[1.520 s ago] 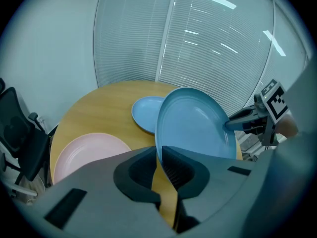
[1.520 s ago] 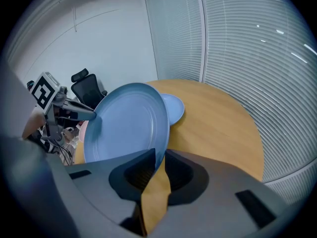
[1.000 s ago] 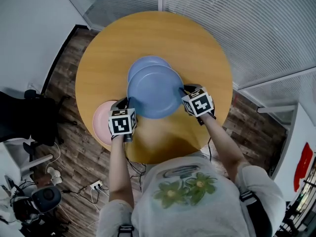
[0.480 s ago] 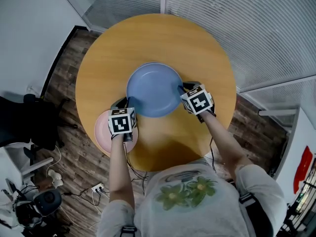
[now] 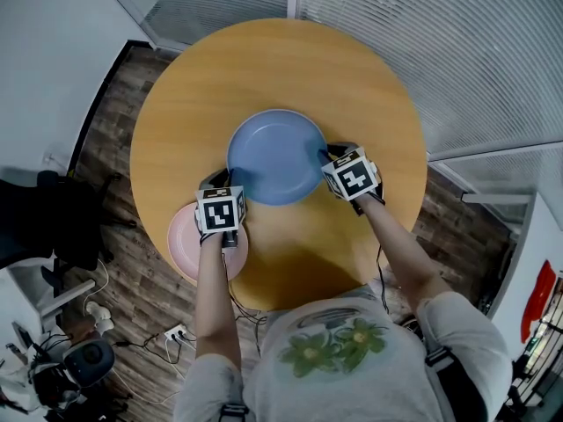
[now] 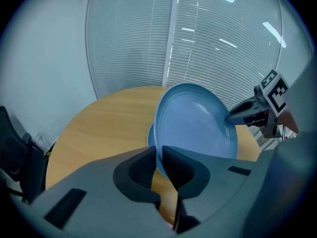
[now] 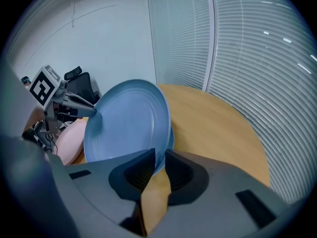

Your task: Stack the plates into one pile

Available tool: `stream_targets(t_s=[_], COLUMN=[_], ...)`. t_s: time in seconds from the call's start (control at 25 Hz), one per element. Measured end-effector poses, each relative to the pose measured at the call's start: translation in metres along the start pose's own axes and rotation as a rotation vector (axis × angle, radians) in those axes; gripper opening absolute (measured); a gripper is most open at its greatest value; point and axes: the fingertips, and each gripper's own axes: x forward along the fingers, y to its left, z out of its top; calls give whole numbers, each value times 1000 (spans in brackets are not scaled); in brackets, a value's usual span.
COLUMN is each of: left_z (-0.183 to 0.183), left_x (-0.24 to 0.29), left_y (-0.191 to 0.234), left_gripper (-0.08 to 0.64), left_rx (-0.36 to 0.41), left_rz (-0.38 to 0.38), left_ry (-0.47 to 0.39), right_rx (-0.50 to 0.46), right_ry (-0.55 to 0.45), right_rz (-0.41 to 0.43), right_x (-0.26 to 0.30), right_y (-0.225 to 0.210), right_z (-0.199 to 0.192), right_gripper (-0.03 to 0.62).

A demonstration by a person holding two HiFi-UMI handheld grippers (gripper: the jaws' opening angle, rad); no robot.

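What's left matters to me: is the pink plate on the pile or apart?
Apart: the pink plate lies alone on the table, beside the blue plate.

A round wooden table (image 5: 352, 69) stands on plank flooring (image 5: 110, 148) beside slatted blinds (image 5: 457, 42).

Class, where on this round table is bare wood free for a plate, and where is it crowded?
Bare: the table's far half, from the blue plate to the rim by the blinds; also the near strip between the pink plate and the right arm. Crowded: near-left, where the left gripper hangs by the pink plate.
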Motion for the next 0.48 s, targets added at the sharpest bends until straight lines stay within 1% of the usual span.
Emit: stream_targets(t_s=[0.2,0.48], left_z=[-5,-7], left_x=[20,38], left_y=[8,16], left_gripper=[52,52], left_rx=[-16,-33], left_rz=[-5,-15], left_ry=[29,52], right_rx=[10,19], right_ry=[30,42], right_rz=[3,1], right_x=[22,41], right_y=[-3,-8], right_z=[-3,-1], right_gripper=[83,83])
